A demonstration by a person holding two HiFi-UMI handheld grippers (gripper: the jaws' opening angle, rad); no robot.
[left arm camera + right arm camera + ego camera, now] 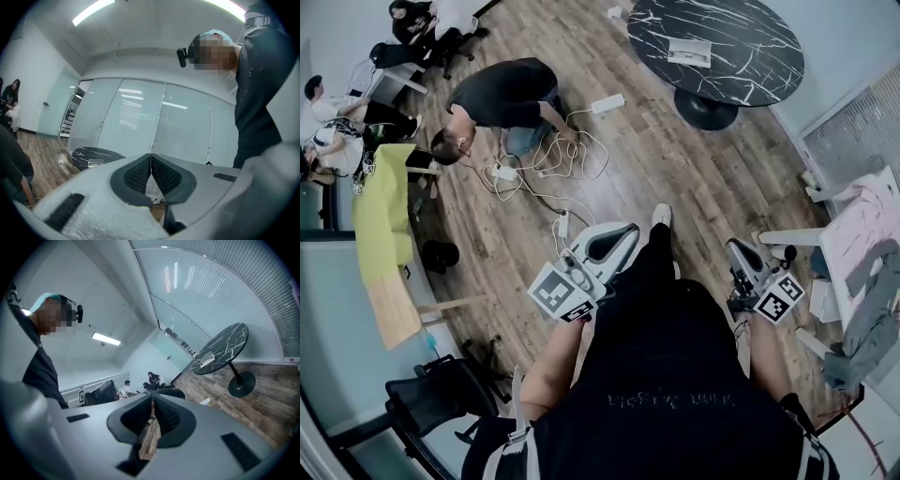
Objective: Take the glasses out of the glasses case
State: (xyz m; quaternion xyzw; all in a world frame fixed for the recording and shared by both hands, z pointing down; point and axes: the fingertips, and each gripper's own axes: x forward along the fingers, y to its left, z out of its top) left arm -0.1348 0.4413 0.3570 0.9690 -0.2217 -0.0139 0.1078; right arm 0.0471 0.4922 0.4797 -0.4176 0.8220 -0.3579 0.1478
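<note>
No glasses or glasses case can be told apart in any view. A flat pale object (690, 51) lies on the round black marble table (741, 66) far ahead; it also shows as a pale object (96, 162) and a pale object (207, 361) in the gripper views, and what it is I cannot tell. My left gripper (614, 240) is held at waist height, jaws together and empty. My right gripper (741, 255) hangs beside my right hip, also shut on nothing. The left gripper (151, 157) and the right gripper (152, 399) both point up across the room.
A person in black (502, 98) crouches on the wood floor among white cables and a power strip (607, 103). More people sit at the far left. A yellow-green table (380, 206) stands left, a black chair (441, 398) lower left, a white table with pink cloth (862, 234) right.
</note>
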